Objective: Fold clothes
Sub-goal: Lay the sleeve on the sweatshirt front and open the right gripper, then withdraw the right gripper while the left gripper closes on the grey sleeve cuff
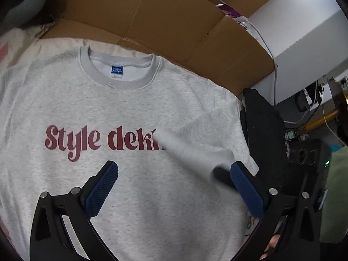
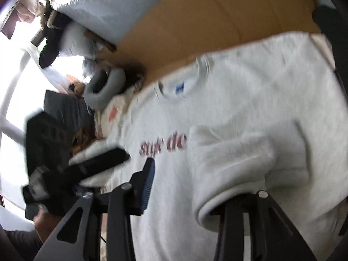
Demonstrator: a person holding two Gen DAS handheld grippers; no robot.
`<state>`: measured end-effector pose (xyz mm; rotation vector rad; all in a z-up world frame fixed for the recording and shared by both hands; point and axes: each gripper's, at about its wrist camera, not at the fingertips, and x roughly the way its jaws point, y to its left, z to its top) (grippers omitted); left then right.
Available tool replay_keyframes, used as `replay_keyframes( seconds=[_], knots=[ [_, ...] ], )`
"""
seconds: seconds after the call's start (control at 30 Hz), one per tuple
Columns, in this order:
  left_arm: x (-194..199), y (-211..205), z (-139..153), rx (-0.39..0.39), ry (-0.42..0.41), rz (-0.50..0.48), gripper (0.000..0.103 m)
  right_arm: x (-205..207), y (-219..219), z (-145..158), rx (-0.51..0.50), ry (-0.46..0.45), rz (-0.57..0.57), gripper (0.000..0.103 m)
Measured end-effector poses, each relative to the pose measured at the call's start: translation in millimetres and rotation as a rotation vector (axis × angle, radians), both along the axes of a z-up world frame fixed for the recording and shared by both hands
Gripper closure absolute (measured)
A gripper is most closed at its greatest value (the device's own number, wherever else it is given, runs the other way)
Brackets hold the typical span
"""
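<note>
A light grey sweatshirt (image 1: pixel 134 100) with dark red lettering lies flat, chest up, collar toward the back. My left gripper (image 1: pixel 174 184) hovers over its lower chest, open, with nothing between its blue pads. One sleeve (image 1: pixel 191 145) is folded across the chest and covers the end of the lettering; it is blurred. In the right wrist view that sleeve's cuff (image 2: pixel 228 169) drapes over the right finger of my right gripper (image 2: pixel 184 187). The jaws stand apart and the left pad (image 2: pixel 149 184) is clear of the cloth. The right finger's tip is hidden under the cuff.
Brown cardboard (image 1: pixel 174 21) stands behind the sweatshirt. A black garment (image 1: pixel 261 130) lies off its right edge, with cables and electronics (image 1: pixel 304 108) beyond. A grey ring cushion (image 2: pixel 104 87) sits at the far left corner. A hand (image 2: pixel 43 219) holds the left gripper's body.
</note>
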<state>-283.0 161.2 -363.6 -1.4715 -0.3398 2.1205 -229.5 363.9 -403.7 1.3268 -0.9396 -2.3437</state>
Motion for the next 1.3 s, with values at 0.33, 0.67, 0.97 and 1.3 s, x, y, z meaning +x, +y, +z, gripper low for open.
replay_keyframes(
  seconds=[0.33, 0.67, 0.97, 1.3],
  knots=[
    [2, 12, -5, 0.034, -0.028, -0.041, 0.0, 43, 14, -34, -0.052, -0.135, -0.036, 0.036],
    [12, 59, -18, 0.009, -0.038, -0.141, 0.023, 81, 58, -27, 0.003, -0.148, -0.141, 0.035],
    [17, 124, -32, -0.022, -0.078, -0.261, 0.023, 99, 94, -11, 0.094, -0.125, -0.241, 0.037],
    [5, 171, -39, -0.175, -0.023, -0.357, 0.023, 116, 125, -9, 0.18, -0.162, -0.366, 0.051]
  ],
)
